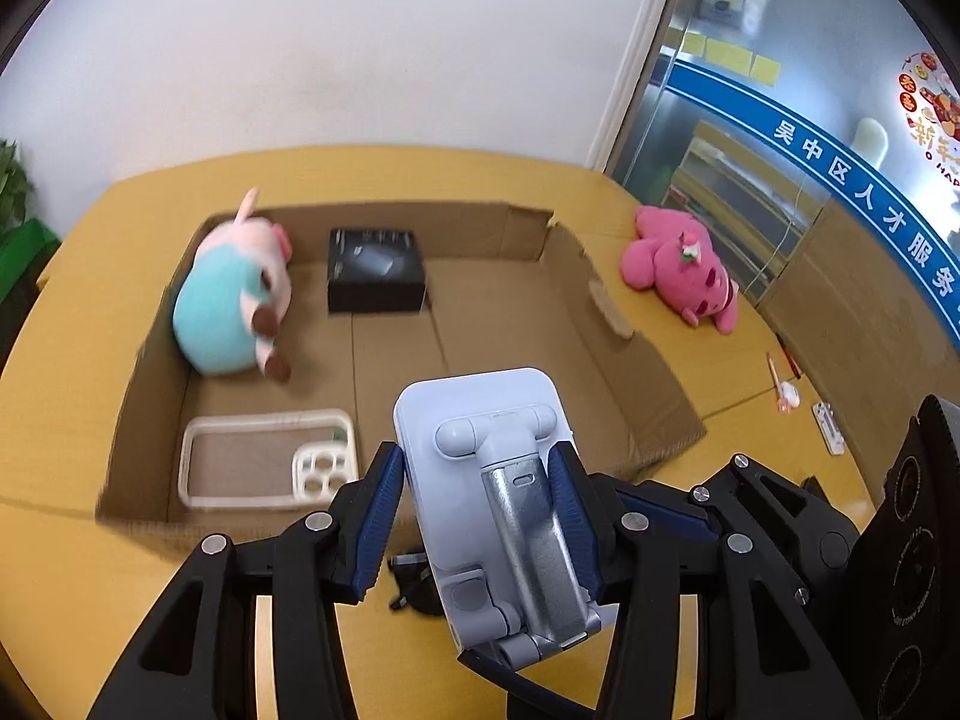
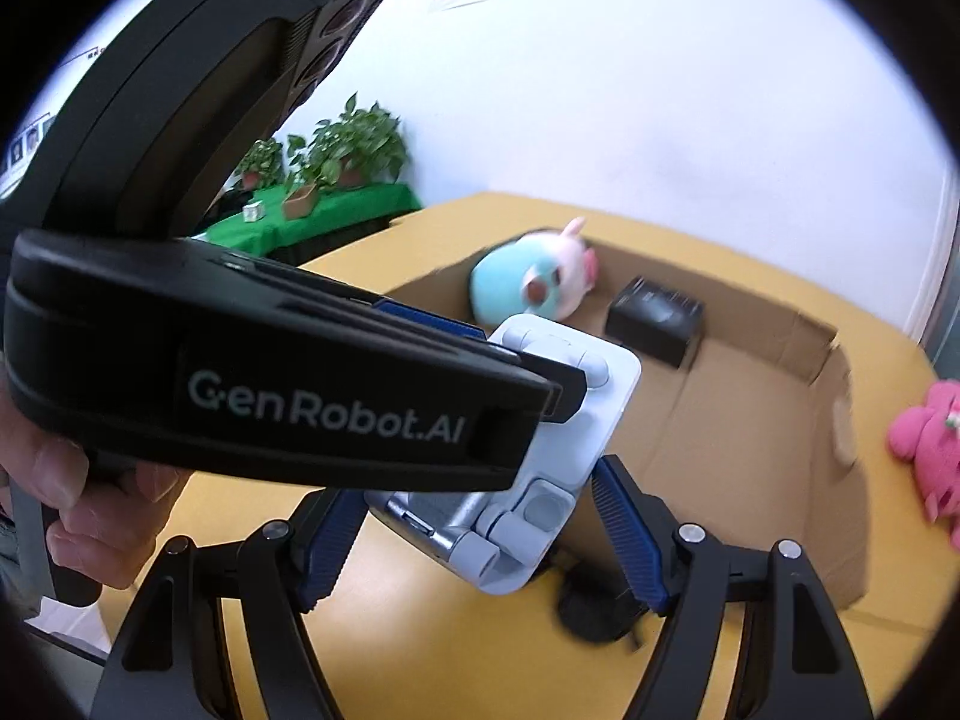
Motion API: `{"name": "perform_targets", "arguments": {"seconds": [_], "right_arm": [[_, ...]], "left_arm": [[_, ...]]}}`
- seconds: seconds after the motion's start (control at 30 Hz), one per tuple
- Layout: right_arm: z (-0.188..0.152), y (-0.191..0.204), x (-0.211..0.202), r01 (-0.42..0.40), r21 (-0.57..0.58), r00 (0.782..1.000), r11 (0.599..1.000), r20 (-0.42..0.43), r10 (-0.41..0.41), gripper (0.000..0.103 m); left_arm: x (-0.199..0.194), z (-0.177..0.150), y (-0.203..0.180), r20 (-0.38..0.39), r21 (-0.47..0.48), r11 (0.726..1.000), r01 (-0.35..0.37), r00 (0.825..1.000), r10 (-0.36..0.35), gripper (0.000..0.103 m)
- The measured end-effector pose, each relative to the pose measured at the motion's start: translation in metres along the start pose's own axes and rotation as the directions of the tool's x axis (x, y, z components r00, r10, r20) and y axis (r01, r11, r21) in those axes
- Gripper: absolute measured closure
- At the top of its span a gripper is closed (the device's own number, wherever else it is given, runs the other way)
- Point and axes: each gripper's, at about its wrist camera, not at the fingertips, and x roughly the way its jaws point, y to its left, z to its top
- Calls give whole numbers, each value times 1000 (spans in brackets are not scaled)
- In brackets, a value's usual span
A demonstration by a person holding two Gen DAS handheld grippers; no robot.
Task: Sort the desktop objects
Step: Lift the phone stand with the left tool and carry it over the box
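My left gripper is shut on a white folding phone stand and holds it above the near edge of an open cardboard box on the yellow table. In the right wrist view the same stand hangs between the left gripper's fingers, in front of my right gripper, which is open and empty. Inside the box lie a blue and pink plush pig, a black box and a clear phone case. A pink plush toy lies on the table right of the box.
A small dark object lies on the table under the stand. Pens and a small white item lie at the table's right edge. Potted plants stand on a green-covered table at the left. A glass partition is at the right.
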Motion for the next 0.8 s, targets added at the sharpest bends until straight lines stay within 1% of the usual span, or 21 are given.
{"name": "perform_targets", "arguments": {"seconds": [0.1,0.2,0.33,0.37,0.4,0.53,0.6,0.7,0.8], "right_arm": [[19,-21,6,6,13,1000,1000,-3,-5,29],[38,-38,20,2,27,1000,1000,-15,-2,29],[68,-58,53,-29,63,998,998,-53,32,29],[74,-51,66,-36,66,997,997,-65,40,29],[78,-55,74,-44,70,996,997,-79,50,29],[87,-65,100,-60,89,990,994,-119,71,29],[89,-82,124,-81,116,985,990,-143,98,29],[91,-91,150,-101,150,972,984,-196,129,29],[89,-98,178,-99,153,956,983,-261,137,29]], "left_arm": [[11,24,3,-1,8,1000,9,1000,-9,50],[27,51,8,-8,13,1000,6,1000,-6,50],[48,75,20,-26,1,1000,-5,1000,5,50],[53,79,23,-37,-8,1000,-10,999,10,50],[61,86,30,-52,-20,1000,-12,999,10,50],[86,100,50,-97,-63,998,-7,995,1,50],[104,106,61,-128,-77,997,-15,992,5,50],[127,109,72,-171,-83,996,-26,985,11,50],[155,111,86,-226,-117,993,-19,974,-8,51]]}}
